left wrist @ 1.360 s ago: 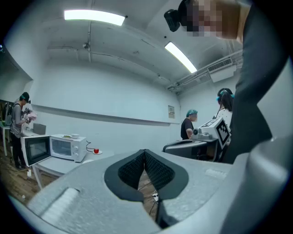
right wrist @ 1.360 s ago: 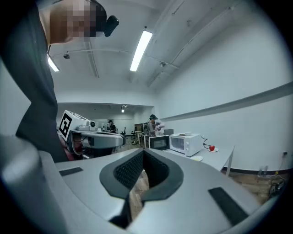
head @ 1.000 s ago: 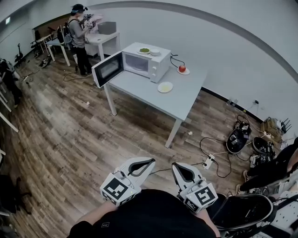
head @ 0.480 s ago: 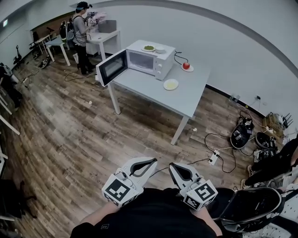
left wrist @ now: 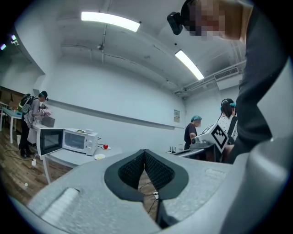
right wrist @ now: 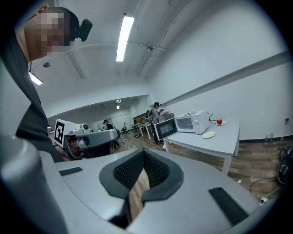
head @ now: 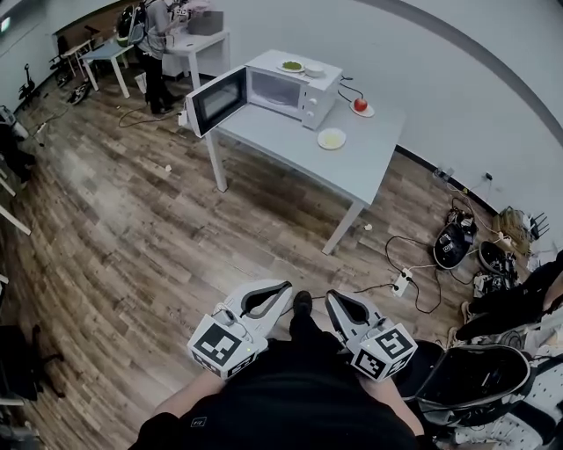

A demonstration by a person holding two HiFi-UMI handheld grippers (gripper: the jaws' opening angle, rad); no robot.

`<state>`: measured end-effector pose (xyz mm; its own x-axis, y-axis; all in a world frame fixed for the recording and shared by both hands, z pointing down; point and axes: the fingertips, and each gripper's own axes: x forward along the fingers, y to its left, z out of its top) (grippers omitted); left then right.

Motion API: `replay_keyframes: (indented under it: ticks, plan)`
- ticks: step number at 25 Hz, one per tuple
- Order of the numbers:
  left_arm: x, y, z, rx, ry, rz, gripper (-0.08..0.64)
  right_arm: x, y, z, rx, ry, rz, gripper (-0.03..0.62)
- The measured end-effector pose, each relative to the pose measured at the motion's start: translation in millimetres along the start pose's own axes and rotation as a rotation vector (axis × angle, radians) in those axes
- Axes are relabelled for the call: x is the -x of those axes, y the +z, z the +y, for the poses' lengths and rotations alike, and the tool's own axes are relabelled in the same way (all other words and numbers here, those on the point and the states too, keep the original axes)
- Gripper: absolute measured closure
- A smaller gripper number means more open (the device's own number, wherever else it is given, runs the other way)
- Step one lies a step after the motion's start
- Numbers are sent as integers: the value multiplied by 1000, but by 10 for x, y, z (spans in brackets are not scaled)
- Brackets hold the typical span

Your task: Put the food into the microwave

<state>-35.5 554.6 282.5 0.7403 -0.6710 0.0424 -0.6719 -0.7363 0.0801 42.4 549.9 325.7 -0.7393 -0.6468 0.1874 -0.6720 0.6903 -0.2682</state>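
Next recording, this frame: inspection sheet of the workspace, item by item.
Surface: grey table, across the wooden floor from both grippers.
Job's things: microwave on the table, door open; plate of yellowish food on the table; plate of green food on the microwave's top.
Clutter: red apple on a saucer; bowl on the microwave.
Grippers: left gripper and right gripper, jaws together, nothing between them.
Cables: power strip and cords on the floor; cord behind the microwave.
Surroundings: bags by the wall; another person at a far table.
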Motion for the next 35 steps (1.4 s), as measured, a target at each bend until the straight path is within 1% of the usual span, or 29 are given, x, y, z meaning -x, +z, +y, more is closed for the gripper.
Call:
replay_keyframes:
  ticks: [6,14,20,23,26,31,33,35]
  plan:
    - [-138,-82,271,8,13,33,551,-352,33,-139,3,50,24,578]
    - [-631,-19,774,-6,41,51,551,-840,289,-659,-3,82,27,578]
    - [-1195,15,1132,-19,45,70,551,-1137,470,-1264,-37,83,40,578]
    - [-1513,36,1338,-3,54,70,551,-1333,565,-1555,-35,103,54,578]
    - [-1840,9,1509,10,58,97,551,-1464,668,-1857,-19,114,63,578]
    - [-2437,153,1722,-26,64,72,551,-1574,879,-2446,-19,107,41,578]
    - [-2594,154,1778,-29,68,92,551,-1602,915,-2630,-23,102,32,578]
    - [-2710,137,1824,-28,66,118,551,-1641,915,-2768,-47,97,32,578]
